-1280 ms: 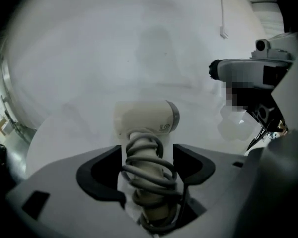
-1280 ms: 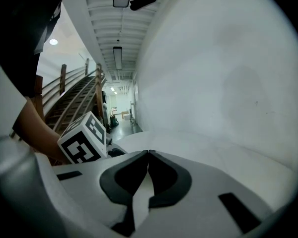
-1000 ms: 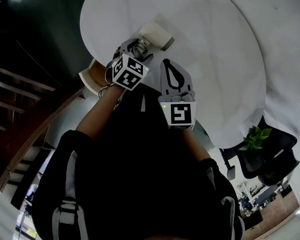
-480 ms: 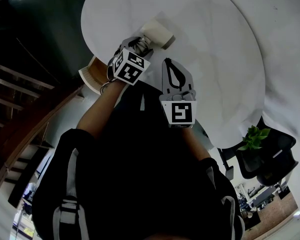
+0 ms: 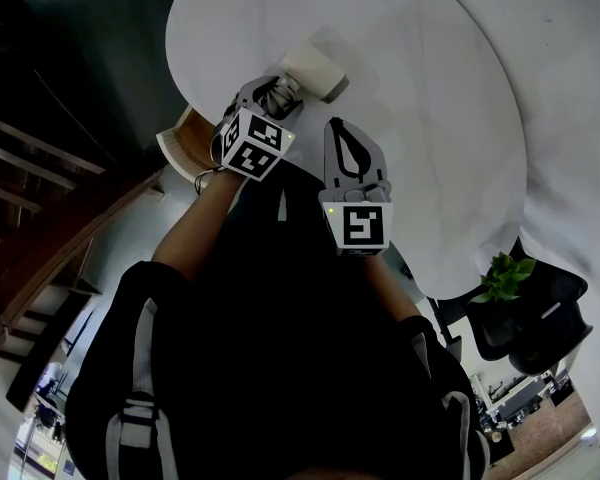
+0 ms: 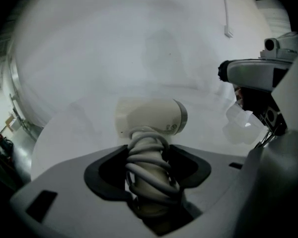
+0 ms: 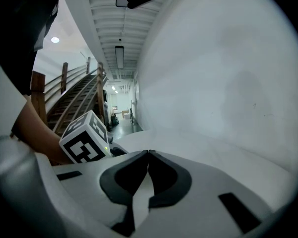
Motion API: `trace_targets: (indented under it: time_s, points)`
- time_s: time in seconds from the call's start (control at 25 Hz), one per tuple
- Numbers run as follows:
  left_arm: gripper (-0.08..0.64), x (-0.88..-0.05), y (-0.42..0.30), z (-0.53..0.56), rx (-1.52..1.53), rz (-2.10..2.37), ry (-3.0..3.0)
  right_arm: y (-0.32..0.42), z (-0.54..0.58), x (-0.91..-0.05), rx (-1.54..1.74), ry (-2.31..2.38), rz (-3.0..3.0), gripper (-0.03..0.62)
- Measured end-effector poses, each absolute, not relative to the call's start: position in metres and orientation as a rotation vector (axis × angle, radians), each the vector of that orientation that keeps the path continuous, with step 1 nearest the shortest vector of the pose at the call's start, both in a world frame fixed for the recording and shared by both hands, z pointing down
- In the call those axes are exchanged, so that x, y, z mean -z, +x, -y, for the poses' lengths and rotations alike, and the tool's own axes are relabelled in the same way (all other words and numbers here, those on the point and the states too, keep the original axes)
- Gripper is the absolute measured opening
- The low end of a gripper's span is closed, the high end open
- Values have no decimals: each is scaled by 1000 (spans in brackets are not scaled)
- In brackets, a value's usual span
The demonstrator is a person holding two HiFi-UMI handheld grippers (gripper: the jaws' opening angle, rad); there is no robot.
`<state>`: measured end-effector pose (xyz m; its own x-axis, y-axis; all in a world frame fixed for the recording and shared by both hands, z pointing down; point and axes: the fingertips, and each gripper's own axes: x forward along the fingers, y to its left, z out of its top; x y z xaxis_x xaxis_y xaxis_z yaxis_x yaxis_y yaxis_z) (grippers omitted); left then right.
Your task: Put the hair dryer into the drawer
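Note:
A cream hair dryer [image 5: 315, 71] lies on the round white table [image 5: 430, 88], its grey cord wound round the handle [image 6: 148, 175]. My left gripper [image 5: 275, 93] has just been closing its jaws, and the dark pads [image 6: 107, 170] now press on both sides of the wrapped handle. In the left gripper view the dryer's body [image 6: 149, 118] points away, above the left gripper [image 6: 148, 160]. My right gripper [image 5: 337, 126] hovers just to the right, over the table's near edge. The right gripper [image 7: 148, 152] is shut with nothing in it.
A tan wooden piece [image 5: 180, 143] sticks out under the table's left rim. Dark wooden stairs [image 5: 40, 168] run along the left. A potted plant [image 5: 505, 278] and a black chair [image 5: 540, 318] stand at the lower right. The right gripper [image 6: 253, 73] shows beside the dryer.
The left gripper has shifted and tilted slightly over the dryer's handle. The right gripper and the dryer have kept still.

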<state>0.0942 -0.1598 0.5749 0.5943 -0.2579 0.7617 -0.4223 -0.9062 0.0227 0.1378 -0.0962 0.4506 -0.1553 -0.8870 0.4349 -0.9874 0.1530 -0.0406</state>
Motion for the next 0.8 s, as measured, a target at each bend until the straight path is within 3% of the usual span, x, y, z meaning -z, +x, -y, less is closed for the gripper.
trace_targets:
  time_s: [0.8]
  points:
    - [250,-485,17,168,-919,963,2660,77,102,-433,-338,1622,2318,23]
